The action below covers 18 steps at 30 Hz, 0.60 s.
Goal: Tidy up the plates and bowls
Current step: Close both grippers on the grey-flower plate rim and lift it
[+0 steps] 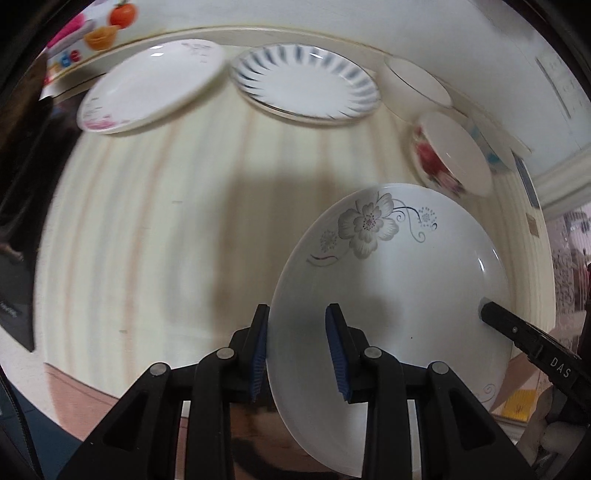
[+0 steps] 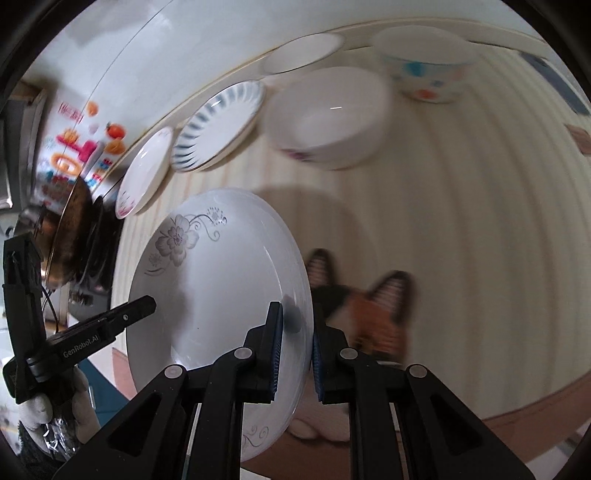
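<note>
While grey-flower plate [image 1: 391, 295] hung tilted above table [image 1: 147, 229], left gripper [image 1: 299, 354] and right gripper [image 2: 297, 343] each clamped opposite rims. Step judged: carrying plate toward stack. Next needs level lowering onto striped plate [image 1: 306, 85]. Beyond: pink-print plate [image 1: 147, 85], bowls [image 2: 325, 118], cat [image 2: 369, 314] at near edge, pale wall [image 1: 406, 22].

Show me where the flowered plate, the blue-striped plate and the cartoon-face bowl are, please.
flowered plate [image 1: 399, 280]: left wrist view, its white centre.
blue-striped plate [image 1: 306, 83]: left wrist view, its white middle.
cartoon-face bowl [image 2: 424, 79]: right wrist view, its painted side wall.
</note>
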Motion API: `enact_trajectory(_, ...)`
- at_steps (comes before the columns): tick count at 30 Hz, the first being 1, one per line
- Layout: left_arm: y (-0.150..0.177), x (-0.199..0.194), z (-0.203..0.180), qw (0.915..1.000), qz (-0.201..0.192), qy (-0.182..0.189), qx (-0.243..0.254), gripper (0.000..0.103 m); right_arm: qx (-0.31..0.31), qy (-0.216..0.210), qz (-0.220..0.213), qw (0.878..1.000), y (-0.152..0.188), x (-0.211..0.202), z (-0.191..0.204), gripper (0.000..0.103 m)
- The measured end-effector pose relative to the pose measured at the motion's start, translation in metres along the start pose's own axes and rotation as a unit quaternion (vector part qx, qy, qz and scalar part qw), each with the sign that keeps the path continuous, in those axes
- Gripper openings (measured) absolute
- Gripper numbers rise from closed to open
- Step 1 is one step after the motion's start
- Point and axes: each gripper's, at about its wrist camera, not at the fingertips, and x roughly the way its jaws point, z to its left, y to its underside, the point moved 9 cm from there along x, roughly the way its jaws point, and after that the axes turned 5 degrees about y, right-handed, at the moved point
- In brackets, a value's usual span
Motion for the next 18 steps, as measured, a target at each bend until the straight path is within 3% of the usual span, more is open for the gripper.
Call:
enact_trajectory(8,0.003,0.034,-0.036,0.9995,0.022,0.003,0.022,0.028,0.031,0.019,-0.003,0.999,0.009,-0.001,-0.057,0.016)
enact_trajectory(18,0.005,0.037,-0.043,0.9980,0.009,-0.034,0.053,0.028,0.041,0.018,-0.002,0.999,0.010,0.008,-0.076,0.016)
